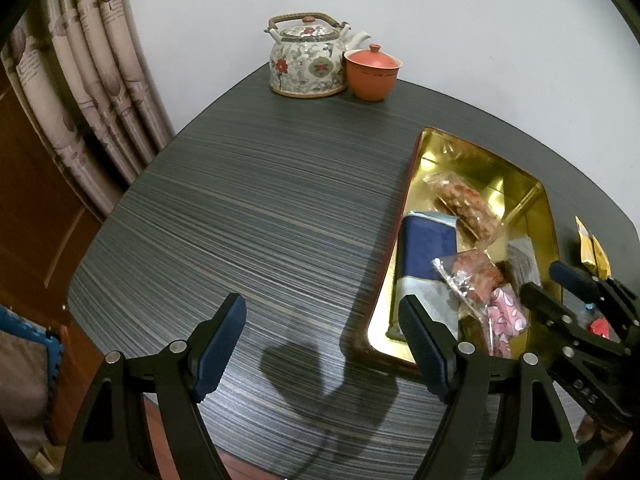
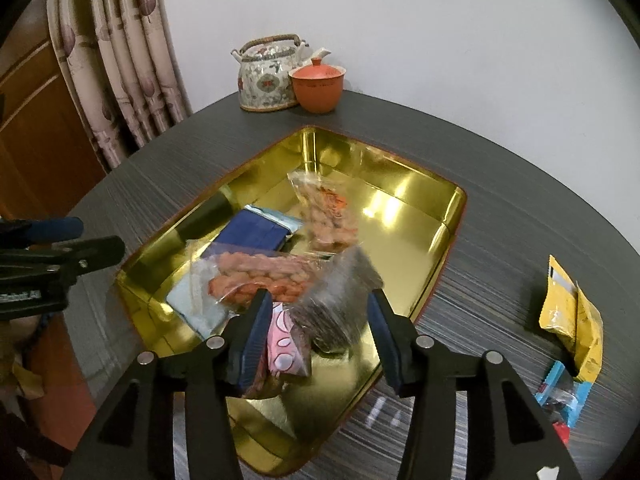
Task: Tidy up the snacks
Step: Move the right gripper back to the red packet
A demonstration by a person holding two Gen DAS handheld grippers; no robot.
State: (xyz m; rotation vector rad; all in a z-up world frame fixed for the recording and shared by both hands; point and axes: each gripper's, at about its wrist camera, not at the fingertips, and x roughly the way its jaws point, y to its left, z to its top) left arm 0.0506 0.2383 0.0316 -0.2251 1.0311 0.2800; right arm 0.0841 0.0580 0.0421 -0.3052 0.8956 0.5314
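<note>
Several crinkly cellophane snack packets [image 2: 256, 280] in glossy gold rectangular tray [image 2: 420, 216], left gripper [image 1: 320, 344] and right gripper [image 2: 316, 320] fingers wide, holding nothing, over striped grey table [image 1: 240, 208].

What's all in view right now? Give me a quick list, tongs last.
Table: 1, dark grey striped, under everything.
Tray: 1, gold, on table.
Snack packs in tray: about six; clear with reddish nuts, blue, pink, dark.
Yellow packet: 1, on table right of tray.
Light blue packet: 1, beside yellow one.
Teapot: 1, floral, far edge.
Lidded cup: 1, orange, beside teapot.
Curtain: beige, left.
Left tongs: open, over table.
Right tongs: open, over tray.
</note>
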